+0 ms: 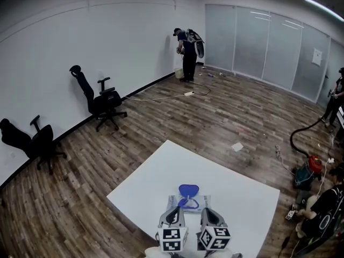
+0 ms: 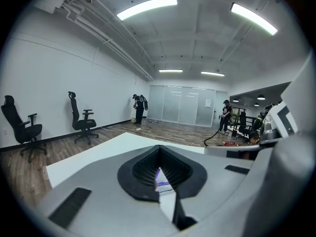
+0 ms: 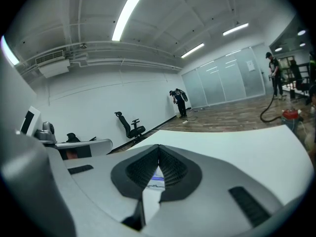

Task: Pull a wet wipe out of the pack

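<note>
Left hand-held gripper (image 2: 159,146) tips together, empty, right hand-held gripper (image 3: 159,146) likewise, wipe pack (image 1: 195,203) ahead

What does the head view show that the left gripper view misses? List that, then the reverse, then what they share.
Head view only: the whole wet wipe pack, blue lid open, and the marker cube on the left gripper. Left gripper view only: ceiling lights, and its jaws shut, empty. Both: white table, two office chairs, a person at the far wall, though the gripper view catches only a sliver of pack.
</note>
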Tool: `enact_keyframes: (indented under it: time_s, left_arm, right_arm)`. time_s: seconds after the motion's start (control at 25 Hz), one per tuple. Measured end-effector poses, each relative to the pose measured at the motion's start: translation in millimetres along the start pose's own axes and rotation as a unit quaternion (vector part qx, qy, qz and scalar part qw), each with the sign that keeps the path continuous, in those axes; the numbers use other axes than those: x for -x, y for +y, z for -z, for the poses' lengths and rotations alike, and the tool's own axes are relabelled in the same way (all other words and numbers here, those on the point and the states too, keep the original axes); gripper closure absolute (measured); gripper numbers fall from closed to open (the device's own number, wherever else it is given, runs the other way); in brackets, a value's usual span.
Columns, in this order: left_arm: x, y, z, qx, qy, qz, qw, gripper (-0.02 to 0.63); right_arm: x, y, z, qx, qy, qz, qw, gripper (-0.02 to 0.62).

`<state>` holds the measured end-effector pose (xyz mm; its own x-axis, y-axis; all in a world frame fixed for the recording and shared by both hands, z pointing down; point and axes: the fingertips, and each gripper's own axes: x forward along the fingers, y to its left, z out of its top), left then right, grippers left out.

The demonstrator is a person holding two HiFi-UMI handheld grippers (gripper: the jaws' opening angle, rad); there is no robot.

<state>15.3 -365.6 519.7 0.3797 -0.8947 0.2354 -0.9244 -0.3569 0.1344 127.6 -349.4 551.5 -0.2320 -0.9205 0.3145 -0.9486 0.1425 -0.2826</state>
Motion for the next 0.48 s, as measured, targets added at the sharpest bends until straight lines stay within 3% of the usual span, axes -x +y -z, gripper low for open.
enact_keyframes:
  time_s: [0.48]
  left_arm:
    - [-25, 4, 9, 0.010, 0.020, -0.027, 0.9994, 0.611]
  right_arm:
    - [-24, -14, 15, -0.006, 0.040, -0.020, 0.999, 0.586]
